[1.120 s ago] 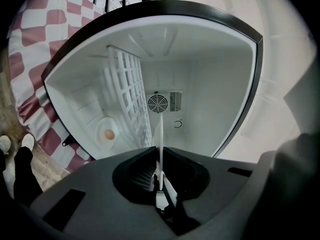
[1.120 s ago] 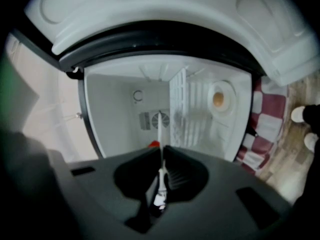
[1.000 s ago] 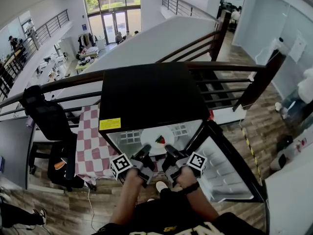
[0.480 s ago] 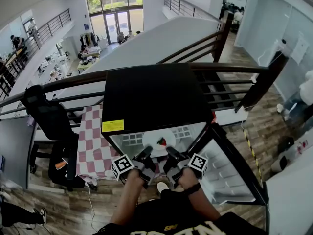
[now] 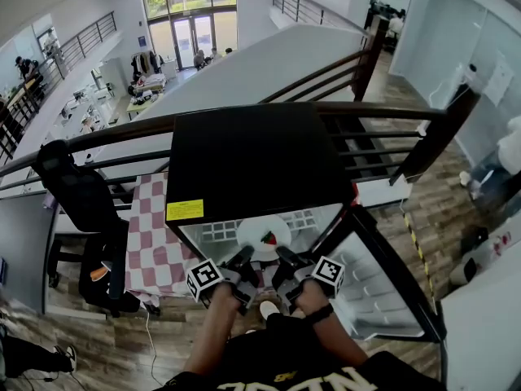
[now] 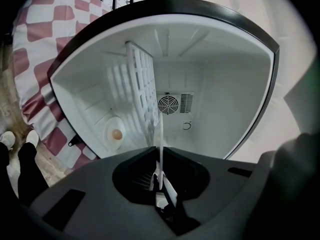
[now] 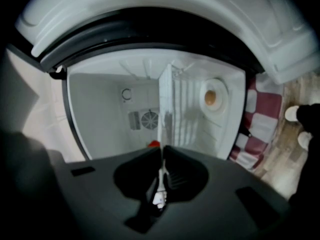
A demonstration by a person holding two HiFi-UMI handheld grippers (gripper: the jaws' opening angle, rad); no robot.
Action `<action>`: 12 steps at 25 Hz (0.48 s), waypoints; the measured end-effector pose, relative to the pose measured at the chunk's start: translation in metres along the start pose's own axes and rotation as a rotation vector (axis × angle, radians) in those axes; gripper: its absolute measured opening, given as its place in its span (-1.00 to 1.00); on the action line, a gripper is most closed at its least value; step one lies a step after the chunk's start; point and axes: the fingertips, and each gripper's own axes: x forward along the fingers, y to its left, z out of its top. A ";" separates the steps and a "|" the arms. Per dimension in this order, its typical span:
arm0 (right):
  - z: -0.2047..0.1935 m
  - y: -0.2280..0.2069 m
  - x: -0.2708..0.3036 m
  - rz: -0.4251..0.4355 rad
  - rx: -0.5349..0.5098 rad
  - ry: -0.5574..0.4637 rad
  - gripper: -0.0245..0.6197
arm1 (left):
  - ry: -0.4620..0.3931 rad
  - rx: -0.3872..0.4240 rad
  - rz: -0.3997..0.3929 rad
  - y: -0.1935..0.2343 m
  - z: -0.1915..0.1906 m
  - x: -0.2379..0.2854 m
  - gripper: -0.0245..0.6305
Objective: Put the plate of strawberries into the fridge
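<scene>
left tongs [image 5: 245, 257] and right tongs [image 5: 280, 256] were both clenched on the near rim of the plate [image 5: 259, 231], held at the open fridge [image 5: 252, 161] mouth by its wire shelf [image 6: 142, 84], where an uneven lift could have tilted it and rolled the strawberry [image 5: 268, 238] off

Mini fridge [image 5: 252, 161] mouth is kept clear by the wide-open door [image 5: 383, 292]; passage inside is narrowed by a wire shelf [image 6: 142, 84].

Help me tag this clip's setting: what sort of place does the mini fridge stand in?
Likely an open-plan office building, on a mezzanine: a dark metal railing runs behind the black mini fridge, desks show on the floor below, and a black office chair stands alongside.
</scene>
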 end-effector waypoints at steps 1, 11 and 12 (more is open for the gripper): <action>0.001 -0.002 0.000 -0.004 0.000 0.000 -0.83 | 0.000 -0.002 0.003 0.002 0.000 0.001 -0.82; 0.006 -0.008 0.006 -0.020 0.004 0.004 -0.83 | -0.010 -0.025 0.014 0.010 0.002 0.007 -0.82; 0.006 -0.007 0.008 -0.020 0.004 0.005 -0.83 | -0.015 -0.028 0.015 0.011 0.003 0.007 -0.82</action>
